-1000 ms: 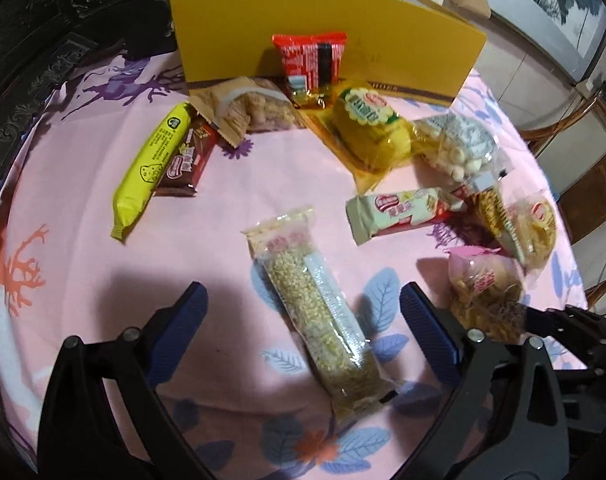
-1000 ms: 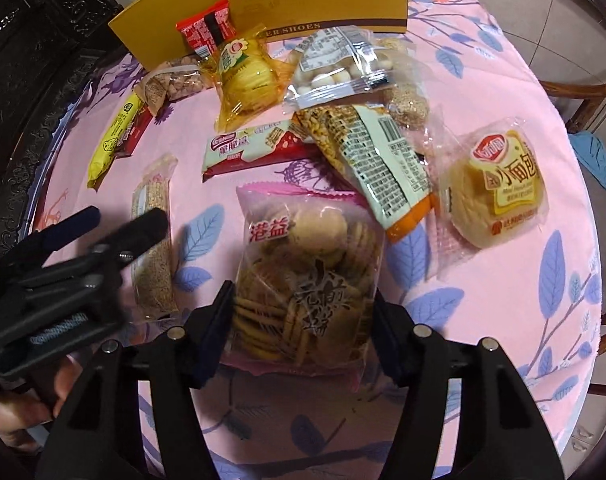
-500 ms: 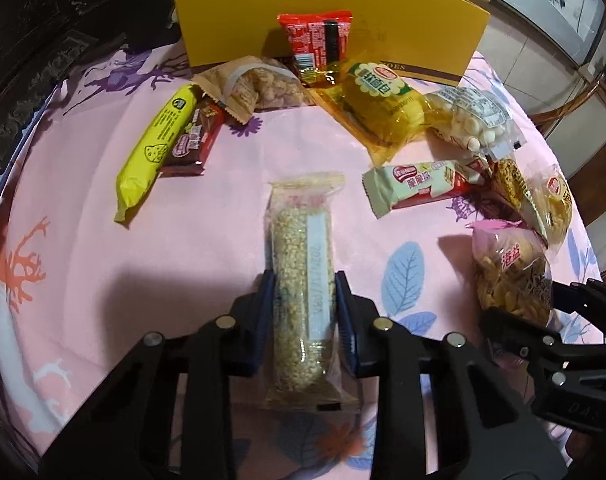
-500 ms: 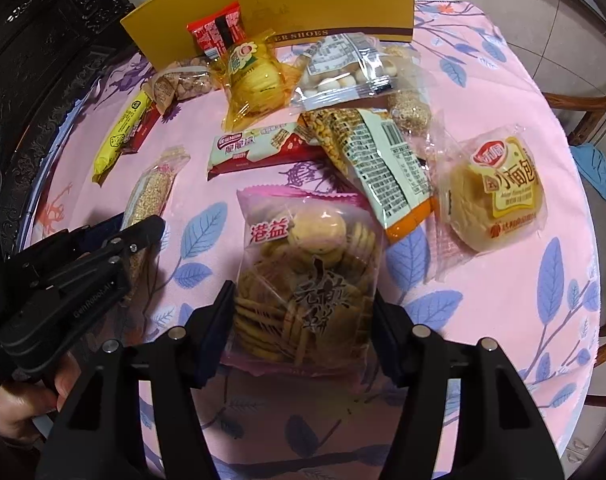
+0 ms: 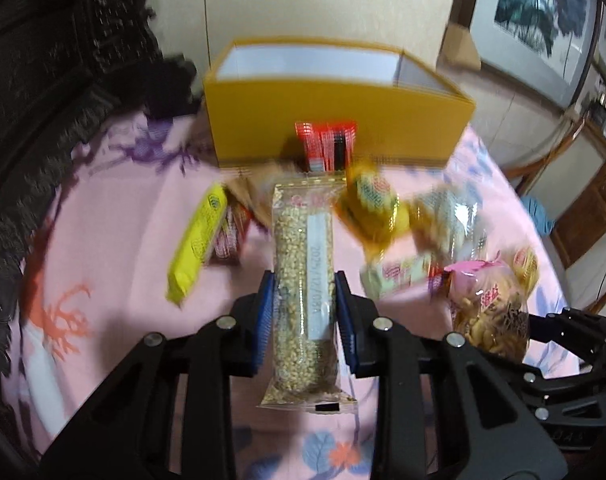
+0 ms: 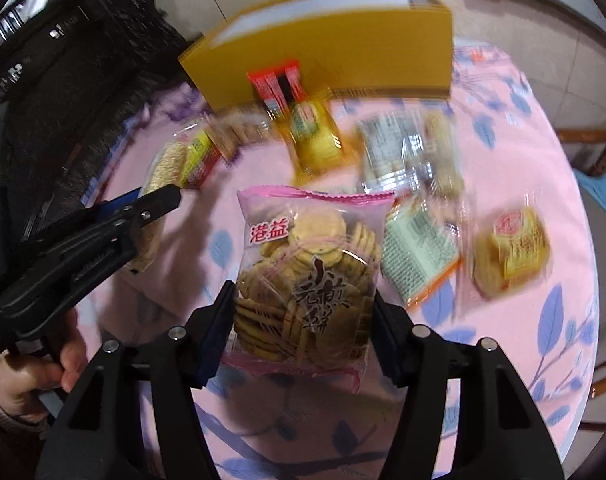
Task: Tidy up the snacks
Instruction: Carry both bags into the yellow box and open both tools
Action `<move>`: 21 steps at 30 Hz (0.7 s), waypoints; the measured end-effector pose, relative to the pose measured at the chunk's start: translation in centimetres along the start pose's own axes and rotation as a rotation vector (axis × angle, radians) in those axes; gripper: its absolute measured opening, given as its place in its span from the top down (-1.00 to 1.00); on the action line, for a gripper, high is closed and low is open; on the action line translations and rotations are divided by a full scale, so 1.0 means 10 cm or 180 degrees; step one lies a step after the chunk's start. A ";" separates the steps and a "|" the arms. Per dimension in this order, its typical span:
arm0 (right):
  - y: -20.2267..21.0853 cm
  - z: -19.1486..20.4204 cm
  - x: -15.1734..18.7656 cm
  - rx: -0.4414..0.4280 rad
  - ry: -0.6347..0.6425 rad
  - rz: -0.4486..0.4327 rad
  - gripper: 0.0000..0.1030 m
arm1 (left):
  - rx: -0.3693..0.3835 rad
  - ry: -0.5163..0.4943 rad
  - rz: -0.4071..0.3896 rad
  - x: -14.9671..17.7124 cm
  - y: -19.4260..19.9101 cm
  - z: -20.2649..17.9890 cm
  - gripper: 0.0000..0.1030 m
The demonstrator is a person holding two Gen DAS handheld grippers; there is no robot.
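Note:
My left gripper (image 5: 303,312) is shut on a long clear pack of puffed grain (image 5: 303,296), lifted off the pink tablecloth (image 5: 115,240). My right gripper (image 6: 303,320) is shut on a pink-topped bag of round biscuits (image 6: 309,276), also raised above the cloth; the same bag (image 5: 489,312) shows at the right of the left wrist view. An open yellow box (image 5: 335,120) stands at the far side of the table, also seen as the yellow box (image 6: 323,48) in the right wrist view. A red packet (image 5: 327,146) leans on its front.
Several snacks lie blurred on the cloth: a yellow bar (image 5: 197,244), a yellow-wrapped cake (image 6: 315,138), a clear bag of white pieces (image 6: 403,152), a green-labelled pack (image 6: 419,256), a bun pack (image 6: 511,248). A hand (image 6: 27,376) holds the left gripper (image 6: 103,236). Dark carved furniture stands left.
The left gripper closed on the grain pack, then lifted it. The right gripper rose with the biscuit bag. Both views have tilted up, showing the inside of the yellow box.

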State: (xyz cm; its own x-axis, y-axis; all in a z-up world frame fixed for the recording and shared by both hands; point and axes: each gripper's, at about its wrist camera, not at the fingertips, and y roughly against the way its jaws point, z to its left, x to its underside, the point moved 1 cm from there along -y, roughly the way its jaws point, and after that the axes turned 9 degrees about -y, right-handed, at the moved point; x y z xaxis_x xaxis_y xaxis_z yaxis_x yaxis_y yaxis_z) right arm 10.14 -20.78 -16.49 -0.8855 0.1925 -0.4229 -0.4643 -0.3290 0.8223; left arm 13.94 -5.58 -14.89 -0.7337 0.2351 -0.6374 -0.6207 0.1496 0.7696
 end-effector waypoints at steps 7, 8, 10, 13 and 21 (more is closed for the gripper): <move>0.26 0.14 -0.68 -0.0158 -0.0009 -0.0514 -0.21 | -0.0065 0.0080 -0.0396 -0.58 0.11 0.19 0.42; 0.30 0.16 -0.82 -0.0151 -0.0003 -0.0616 -0.21 | -0.0069 0.0070 -0.0437 -0.65 0.11 0.20 0.42; 0.34 0.17 -1.04 -0.0152 0.0018 -0.0757 -0.21 | -0.0079 0.0046 -0.0495 -0.82 0.09 0.23 0.42; 0.42 0.17 -1.35 -0.0136 0.0038 -0.0968 -0.21 | -0.0033 0.0075 -0.0570 -1.10 0.02 0.30 0.42; 0.39 0.09 -2.12 -0.0145 -0.0038 -0.1253 -0.21 | -0.0020 0.0029 -0.0736 -1.86 -0.30 0.39 0.42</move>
State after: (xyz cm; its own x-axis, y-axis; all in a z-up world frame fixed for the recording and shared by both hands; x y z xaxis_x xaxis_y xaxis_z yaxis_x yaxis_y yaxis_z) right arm 27.08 -25.31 -3.97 -0.6395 0.3226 -0.6978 -0.7688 -0.2686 0.5803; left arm 30.55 -6.69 -5.17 -0.5743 0.1867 -0.7971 -0.7742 0.1924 0.6029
